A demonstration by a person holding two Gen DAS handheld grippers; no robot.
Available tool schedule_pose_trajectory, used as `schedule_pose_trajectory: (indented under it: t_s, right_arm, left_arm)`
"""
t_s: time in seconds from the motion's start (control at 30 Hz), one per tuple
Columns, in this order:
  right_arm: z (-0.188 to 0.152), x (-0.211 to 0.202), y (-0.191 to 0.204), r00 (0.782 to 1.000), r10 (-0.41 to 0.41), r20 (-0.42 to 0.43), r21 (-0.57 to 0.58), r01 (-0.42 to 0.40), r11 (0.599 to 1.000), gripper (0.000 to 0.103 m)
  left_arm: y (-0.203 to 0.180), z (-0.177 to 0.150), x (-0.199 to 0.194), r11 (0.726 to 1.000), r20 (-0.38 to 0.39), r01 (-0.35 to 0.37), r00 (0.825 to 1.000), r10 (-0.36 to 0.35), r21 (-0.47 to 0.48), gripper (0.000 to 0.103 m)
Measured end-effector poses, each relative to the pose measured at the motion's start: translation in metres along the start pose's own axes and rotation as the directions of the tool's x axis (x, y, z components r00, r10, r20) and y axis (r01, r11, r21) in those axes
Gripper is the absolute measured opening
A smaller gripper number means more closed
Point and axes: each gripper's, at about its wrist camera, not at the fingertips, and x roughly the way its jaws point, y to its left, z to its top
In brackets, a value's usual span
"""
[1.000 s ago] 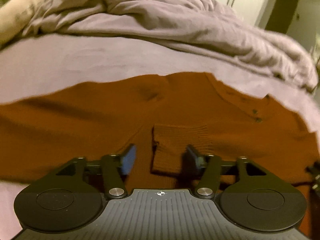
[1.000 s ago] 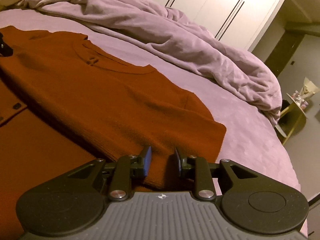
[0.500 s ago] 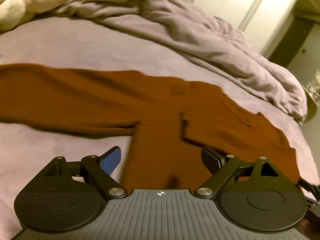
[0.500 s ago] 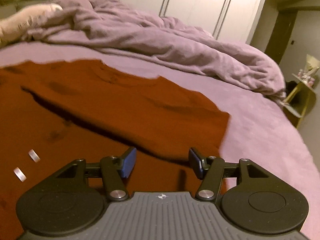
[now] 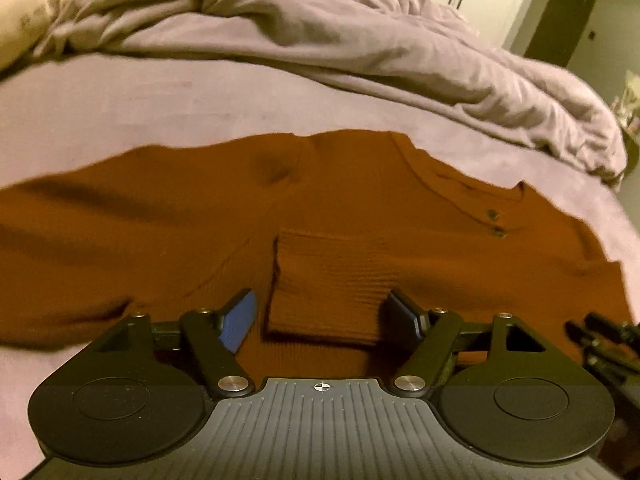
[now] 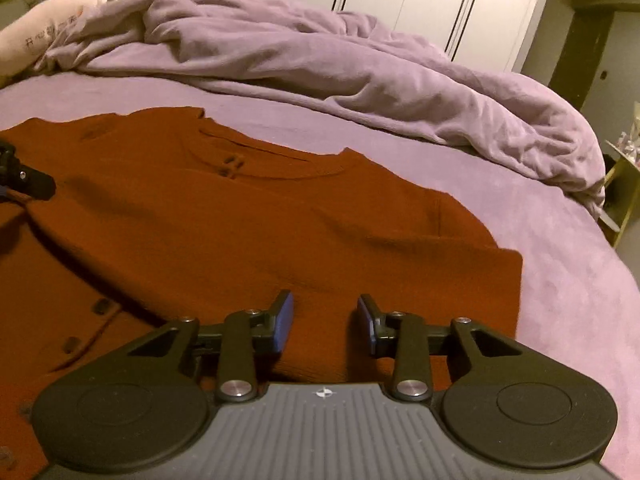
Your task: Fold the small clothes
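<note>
The sweater (image 5: pixel 328 208) is spread on the bed (image 5: pixel 160 104), a sleeve cuff (image 5: pixel 328 280) already folded in. Both claws, left (image 5: pixel 320 316) and right (image 6: pixel 325 322), were just narrowed, are released and empty; the hem must be gripped next.

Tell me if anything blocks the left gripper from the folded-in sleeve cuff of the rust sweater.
Nothing visible does. The left gripper has open jaws either side of the sleeve cuff, which lies on top of the rust sweater, uncovered.
</note>
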Motion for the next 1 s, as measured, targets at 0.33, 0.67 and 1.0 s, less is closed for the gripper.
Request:
schedule_pose_trajectory:
  t_s: [0.33, 0.67, 1.0]
  right_arm:
    - [0.005, 0.004, -0.004, 1.000, -0.019, -0.007, 0.034, 0.019, 0.999, 0.035]
    - [-0.052, -0.075, -0.015, 0.997, 0.073, 0.026, 0.172, -0.076, 0.982, 0.056]
    - [-0.060, -0.096, 0.012, 0.997, 0.078, 0.014, 0.151, -0.080, 0.985, 0.056]
  left_arm:
    - [0.010, -0.001, -0.011, 1.000, 0.019, 0.009, 1.000, -0.009, -0.024, 0.084]
    - [0.149, -0.047, -0.099, 0.940, 0.074, -0.121, 0.986, 0.152, -0.320, 0.084]
    - [0.303, -0.061, -0.118, 0.649, 0.170, -0.006, 0.963, 0.208, -0.761, 0.049]
